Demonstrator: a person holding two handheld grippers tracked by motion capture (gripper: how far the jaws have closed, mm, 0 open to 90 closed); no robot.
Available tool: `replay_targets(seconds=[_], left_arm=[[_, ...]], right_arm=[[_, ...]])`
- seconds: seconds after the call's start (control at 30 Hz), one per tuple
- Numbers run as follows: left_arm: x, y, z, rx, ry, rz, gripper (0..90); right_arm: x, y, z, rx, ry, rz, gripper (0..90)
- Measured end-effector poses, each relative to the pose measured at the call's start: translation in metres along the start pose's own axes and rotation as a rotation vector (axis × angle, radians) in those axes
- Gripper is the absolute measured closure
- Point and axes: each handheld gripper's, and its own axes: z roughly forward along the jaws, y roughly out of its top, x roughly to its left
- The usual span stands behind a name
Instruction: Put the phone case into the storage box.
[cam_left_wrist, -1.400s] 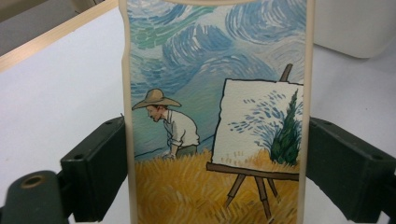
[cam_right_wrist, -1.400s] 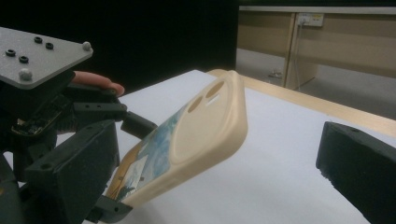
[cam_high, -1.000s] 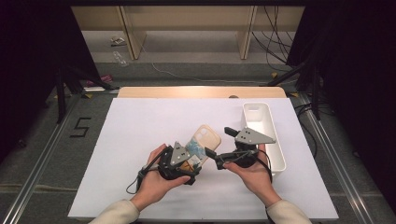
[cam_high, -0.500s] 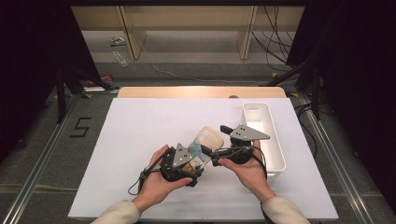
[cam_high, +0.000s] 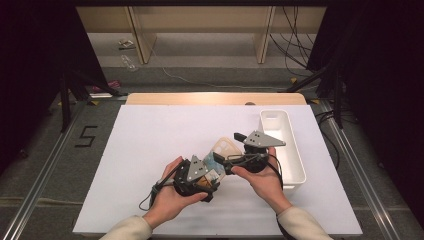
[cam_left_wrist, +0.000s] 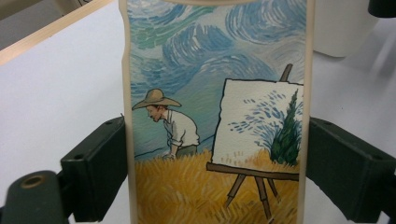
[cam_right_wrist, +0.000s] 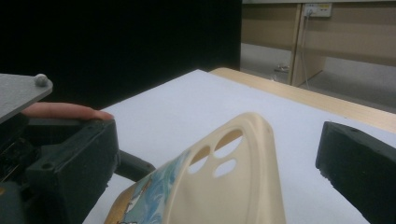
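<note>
A cream phone case (cam_high: 226, 147) with a painted picture of a man in a straw hat beside an easel is held above the white table (cam_high: 150, 135). My left gripper (cam_high: 211, 176) is shut on its lower end. In the left gripper view the two black jaws press on the long edges of the phone case (cam_left_wrist: 215, 116), and my left gripper (cam_left_wrist: 217, 168) looks straight at the picture. My right gripper (cam_high: 223, 161) reaches in from the right. In the right gripper view my right gripper (cam_right_wrist: 215, 158) stands open, its jaws either side of the case's camera-hole end (cam_right_wrist: 233, 177) without touching it.
A long white tray (cam_high: 295, 150) stands at the table's right edge, just beyond the right hand, and its corner shows as a white tray (cam_left_wrist: 345, 28) in the left gripper view. A wooden strip (cam_high: 215, 98) runs along the far edge. Dark stands and cables lie on the floor around.
My right gripper has shifted slightly left, closer over the case's upper end. The left hand and the case have stayed in place.
</note>
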Motion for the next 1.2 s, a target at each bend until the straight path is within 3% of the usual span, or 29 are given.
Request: replay_targets(seconds=[0.7,1.2], left_arm=[[-0.001,-0.001,0.001,0.005,0.002,0.002,11.4],[-0.002,-0.002,0.002,0.013,0.004,0.007,11.4]], right_arm=[[-0.004,-0.001,0.010,0.036,-0.013,0.021,8.3],[-0.005,0.001,0.012,0.059,-0.013,0.043,28.2]])
